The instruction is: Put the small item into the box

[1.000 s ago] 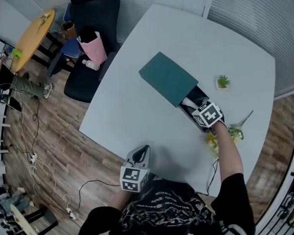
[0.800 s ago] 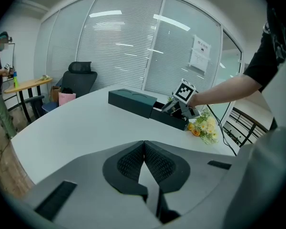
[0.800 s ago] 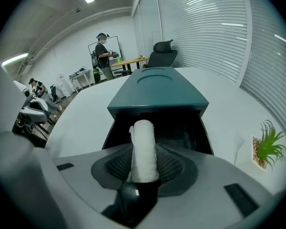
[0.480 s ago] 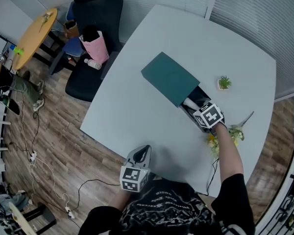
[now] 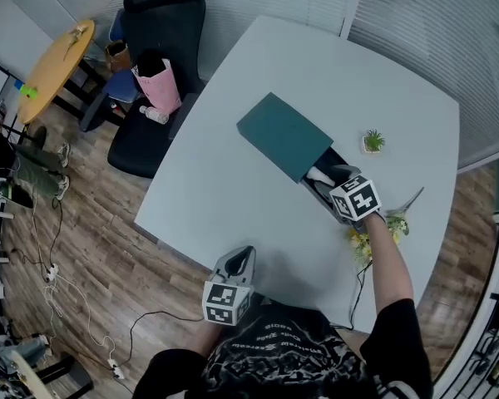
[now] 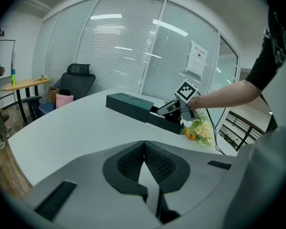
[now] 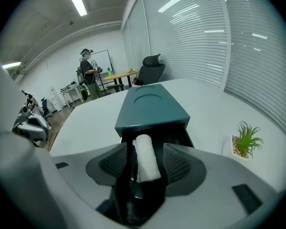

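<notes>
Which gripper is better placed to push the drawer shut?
Probably right. The right gripper hangs over the open drawer; its jaws have just been opening, and the white roll lies loose between them inside the drawer. The left gripper, shut and empty, is at the table's near edge, far from the green box.

No word or number here can be read. The white sheet (image 6: 196, 65) stuck to the glass wall (image 6: 128, 56) carries lines of print, too small to make out. The right cube (image 5: 355, 198), on the right gripper (image 5: 326, 177), and the left cube (image 5: 224, 302), on the left gripper (image 5: 246, 253), show only black-and-white square markers, no letters. The black shirt (image 5: 291, 356) bears a pale printed pattern; whether it holds any lettering I cannot tell.
</notes>
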A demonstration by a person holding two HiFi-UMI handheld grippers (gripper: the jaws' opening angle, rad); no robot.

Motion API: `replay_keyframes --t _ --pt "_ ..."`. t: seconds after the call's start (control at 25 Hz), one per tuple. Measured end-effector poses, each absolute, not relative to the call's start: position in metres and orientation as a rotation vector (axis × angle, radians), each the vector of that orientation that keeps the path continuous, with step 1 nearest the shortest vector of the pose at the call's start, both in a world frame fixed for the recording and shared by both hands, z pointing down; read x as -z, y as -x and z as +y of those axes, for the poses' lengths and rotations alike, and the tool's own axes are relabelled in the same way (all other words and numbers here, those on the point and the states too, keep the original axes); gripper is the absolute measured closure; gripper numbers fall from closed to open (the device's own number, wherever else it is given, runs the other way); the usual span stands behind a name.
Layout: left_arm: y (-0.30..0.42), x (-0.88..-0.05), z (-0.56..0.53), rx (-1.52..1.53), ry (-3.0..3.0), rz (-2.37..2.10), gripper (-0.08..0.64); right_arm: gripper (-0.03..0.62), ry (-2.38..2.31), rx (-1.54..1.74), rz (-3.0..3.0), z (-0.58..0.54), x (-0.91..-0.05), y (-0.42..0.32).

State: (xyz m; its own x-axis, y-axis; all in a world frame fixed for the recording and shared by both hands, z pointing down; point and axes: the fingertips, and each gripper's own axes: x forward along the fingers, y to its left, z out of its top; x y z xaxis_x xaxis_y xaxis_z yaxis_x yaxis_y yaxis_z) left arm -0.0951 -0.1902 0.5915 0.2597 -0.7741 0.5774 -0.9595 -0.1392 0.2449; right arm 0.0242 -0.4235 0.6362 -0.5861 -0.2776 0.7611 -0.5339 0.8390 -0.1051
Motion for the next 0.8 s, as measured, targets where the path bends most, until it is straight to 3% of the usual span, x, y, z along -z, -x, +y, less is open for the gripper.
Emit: replay_keyframes --t 0.8 --pt "0.075 -0.556 -0.184 -0.362 -2.176 -1.478 0.541 0.345 -0.808 -0.164 -2.361 -0.354 -0.501 -0.044"
